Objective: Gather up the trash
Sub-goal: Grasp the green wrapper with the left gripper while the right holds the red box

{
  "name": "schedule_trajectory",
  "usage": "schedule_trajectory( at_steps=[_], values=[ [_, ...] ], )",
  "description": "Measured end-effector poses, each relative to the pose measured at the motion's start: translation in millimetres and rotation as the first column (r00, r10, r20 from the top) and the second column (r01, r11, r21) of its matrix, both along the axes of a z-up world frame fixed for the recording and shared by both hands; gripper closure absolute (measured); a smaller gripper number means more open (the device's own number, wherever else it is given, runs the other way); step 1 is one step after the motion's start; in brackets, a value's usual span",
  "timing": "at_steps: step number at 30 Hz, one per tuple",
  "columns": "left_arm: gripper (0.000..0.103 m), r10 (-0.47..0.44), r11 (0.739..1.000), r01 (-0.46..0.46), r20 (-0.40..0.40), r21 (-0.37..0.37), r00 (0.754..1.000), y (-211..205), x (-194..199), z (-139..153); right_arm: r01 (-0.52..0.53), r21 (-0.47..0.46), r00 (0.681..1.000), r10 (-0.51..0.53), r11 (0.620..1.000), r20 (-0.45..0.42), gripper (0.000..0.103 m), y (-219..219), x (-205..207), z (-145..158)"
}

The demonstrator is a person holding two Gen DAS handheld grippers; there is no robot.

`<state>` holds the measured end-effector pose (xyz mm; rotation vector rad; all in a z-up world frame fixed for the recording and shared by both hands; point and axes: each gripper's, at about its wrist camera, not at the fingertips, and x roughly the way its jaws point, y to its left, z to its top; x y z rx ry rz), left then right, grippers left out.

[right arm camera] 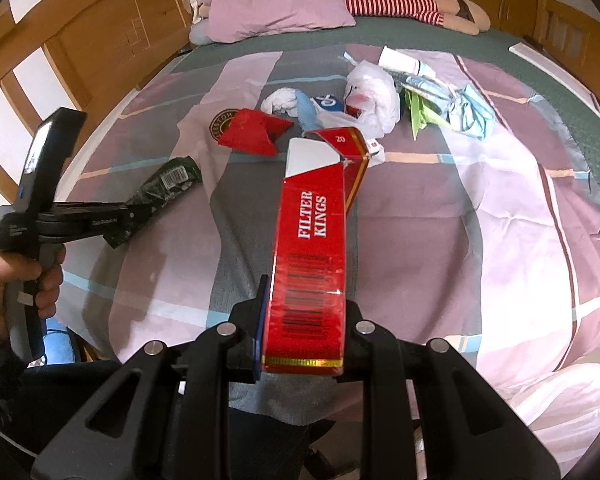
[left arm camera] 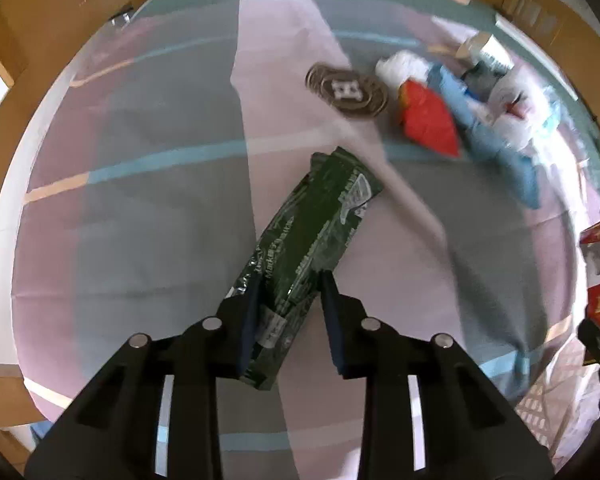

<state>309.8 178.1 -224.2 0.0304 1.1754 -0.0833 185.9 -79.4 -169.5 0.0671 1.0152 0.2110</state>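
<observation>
Notably, dark green wrapper (left arm camera: 316, 256) lay on the bedspread (left arm camera: 140, 240), long axis running forward from the left gripper (left arm camera: 290, 300), jaws clamped on its near end. Right gripper (right arm camera: 304, 320) gripped the red cigarette carton (right arm camera: 316, 248).

Pink pillow (right arm camera: 278, 0) (striped doll (right arm camera: 392, 2) beside) on plaid bedspread (right arm camera: 440, 208)

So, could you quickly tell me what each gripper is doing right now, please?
Left gripper: closed on the dark green wrapper.
Right gripper: closed on the red cigarette carton, holding it above the bed.
</observation>
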Motion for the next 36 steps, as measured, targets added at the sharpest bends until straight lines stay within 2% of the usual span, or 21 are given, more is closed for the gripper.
schedule_trajectory(
  at_steps=[6, 36],
  values=[
    [0.073, -0.001, 0.999, 0.002, 0.056, -0.034, 0.998, 1, -11, 16, -0.014, -0.014, 1.000, 0.014, 1.000, 0.023, 0.079, 7, -5, 5],
    [0.073, 0.016, 0.998, -0.007, 0.127, -0.070, 0.992, 3, -22, 30, -0.048, -0.027, 0.997, 0.049, 0.998, 0.052, 0.079, 23, -14, 9]
  ],
)
